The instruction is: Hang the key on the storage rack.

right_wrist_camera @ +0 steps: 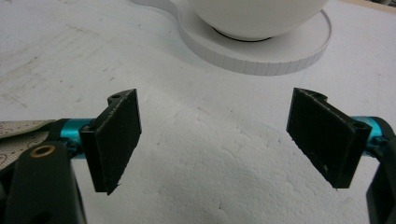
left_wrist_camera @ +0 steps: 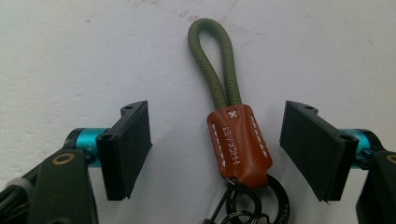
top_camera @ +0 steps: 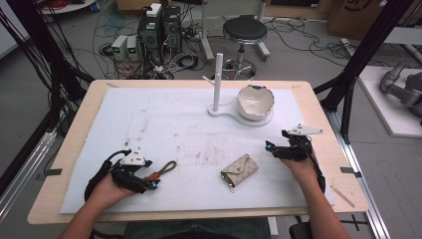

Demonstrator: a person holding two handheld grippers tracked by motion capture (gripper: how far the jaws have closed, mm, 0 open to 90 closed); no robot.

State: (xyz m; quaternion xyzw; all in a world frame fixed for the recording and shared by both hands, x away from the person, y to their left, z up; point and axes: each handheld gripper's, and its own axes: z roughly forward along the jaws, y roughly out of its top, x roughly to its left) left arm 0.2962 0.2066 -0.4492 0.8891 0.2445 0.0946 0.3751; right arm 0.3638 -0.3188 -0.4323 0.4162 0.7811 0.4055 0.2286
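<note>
- While the left gripper (top_camera: 152, 182) hangs low near the table's front edge toward the left corner, its jaws stand apart on either side of the key strap (left_wrist_camera: 233, 119); neither pad touches it, so nothing is held.
- Seen along those jaws, the strap's brown leather tab (left_wrist_camera: 239, 142) sits nearer one pad (left_wrist_camera: 314, 148) than the other. A squeeze from here would likely shove it sideways across the white mat (top_camera: 164, 119) before it bites.
- The black rings (left_wrist_camera: 254, 205) lie just below the tab; pinching there risks a slippery hold.
- At the right edge, the right gripper (top_camera: 270, 148) has its jaws spread on nothing, well apart from the beige pouch (top_camera: 240, 170) and the bowl (top_camera: 255, 101).
</note>
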